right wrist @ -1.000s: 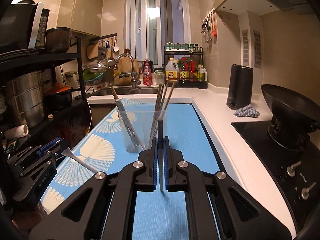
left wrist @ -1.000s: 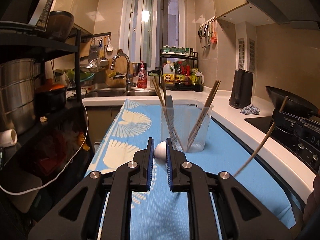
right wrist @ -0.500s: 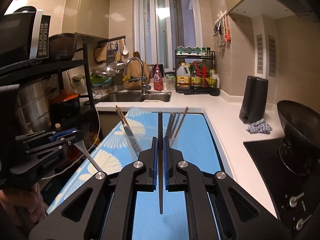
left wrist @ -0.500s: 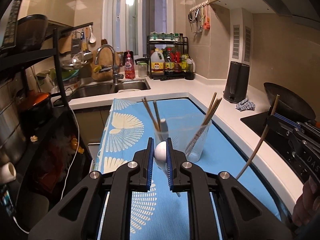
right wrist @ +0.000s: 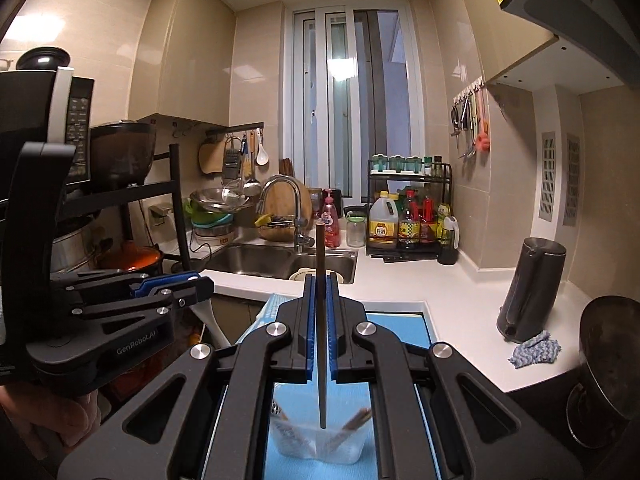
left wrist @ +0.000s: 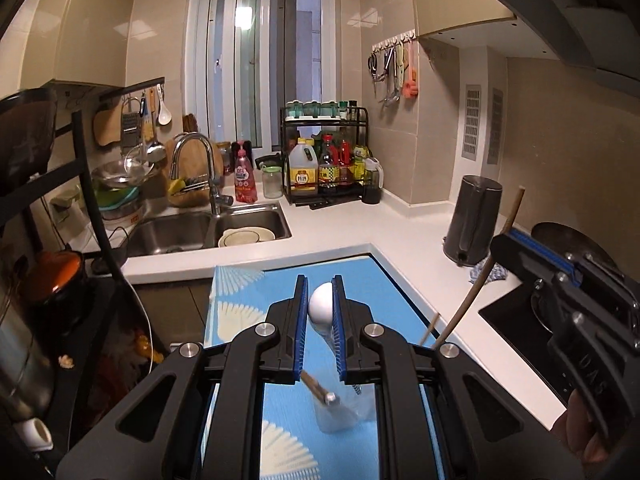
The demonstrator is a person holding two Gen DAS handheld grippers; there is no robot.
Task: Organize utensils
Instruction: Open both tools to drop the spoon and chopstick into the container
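Note:
My left gripper [left wrist: 320,308] is shut on a white spoon [left wrist: 322,306], its handle hanging down towards the clear plastic cup [left wrist: 340,420] below. The cup stands on the blue shell-pattern mat [left wrist: 280,412] and holds a wooden-handled utensil [left wrist: 318,390] and chopsticks. My right gripper [right wrist: 320,312] is shut on a dark chopstick [right wrist: 320,340], held upright with its tip over the cup [right wrist: 316,440]. The right gripper shows in the left wrist view [left wrist: 560,280] at the right with the chopstick [left wrist: 480,276]. The left gripper shows in the right wrist view [right wrist: 168,292] at the left.
A steel sink [left wrist: 208,228] with a tap lies behind the mat. A condiment rack [left wrist: 328,160] stands at the back. A dark kettle [right wrist: 532,288] and cloth [right wrist: 534,350] sit on the white counter at right, a wok [right wrist: 608,360] on the stove. Shelves with pots stand at left.
Both grippers have risen well above the cup and now look down on it. The cup has dropped to the bottom of both views. Both still hold their utensils.

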